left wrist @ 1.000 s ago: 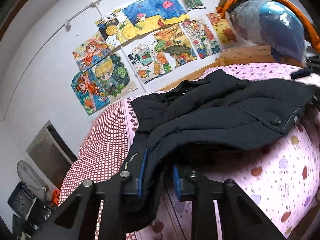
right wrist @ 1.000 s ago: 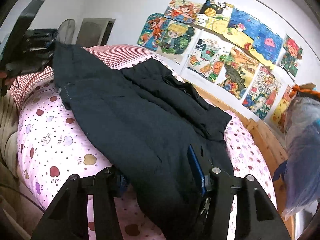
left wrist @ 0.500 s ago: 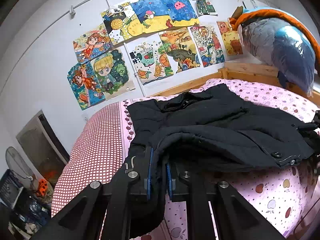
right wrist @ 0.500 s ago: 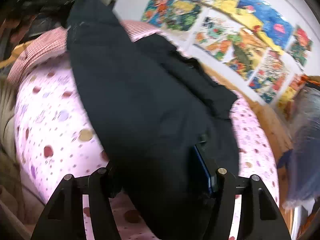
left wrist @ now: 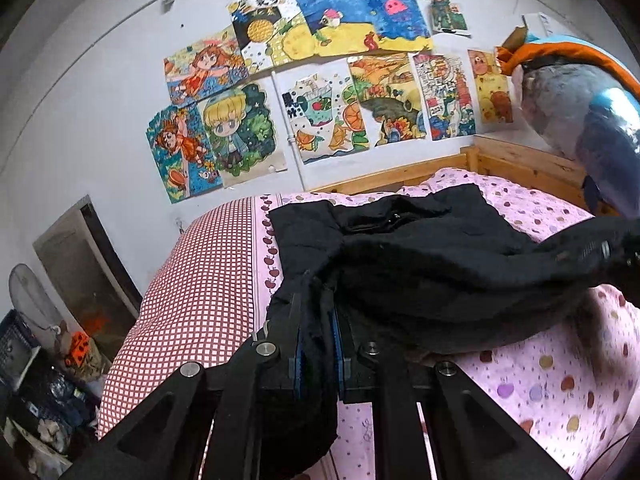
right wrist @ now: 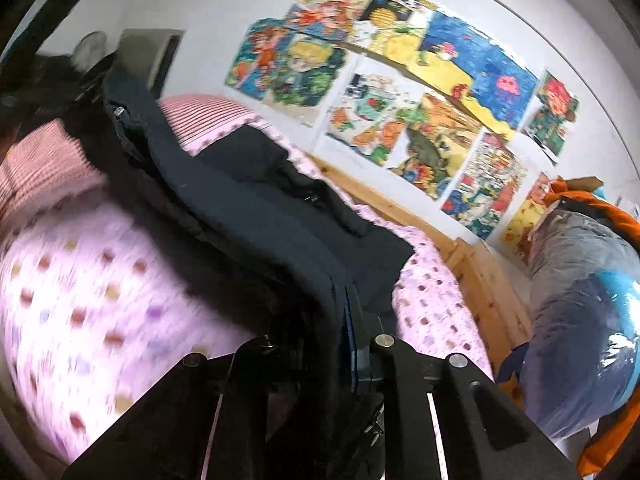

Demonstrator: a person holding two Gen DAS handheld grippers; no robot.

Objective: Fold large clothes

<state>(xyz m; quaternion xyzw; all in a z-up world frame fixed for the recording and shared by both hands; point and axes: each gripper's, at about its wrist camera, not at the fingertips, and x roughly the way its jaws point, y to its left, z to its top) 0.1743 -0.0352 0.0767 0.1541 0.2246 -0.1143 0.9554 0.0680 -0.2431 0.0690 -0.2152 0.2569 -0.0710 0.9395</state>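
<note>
The black jacket [left wrist: 420,256] lies across the pink bed [left wrist: 560,380], centre frame, near hem raised. The left gripper [left wrist: 316,340] is clamped on one hem corner. The right gripper [right wrist: 340,320] is closing on the other; that view is blurred, but cloth apparently sits between its pads. The fold is begun, not laid over.
</note>
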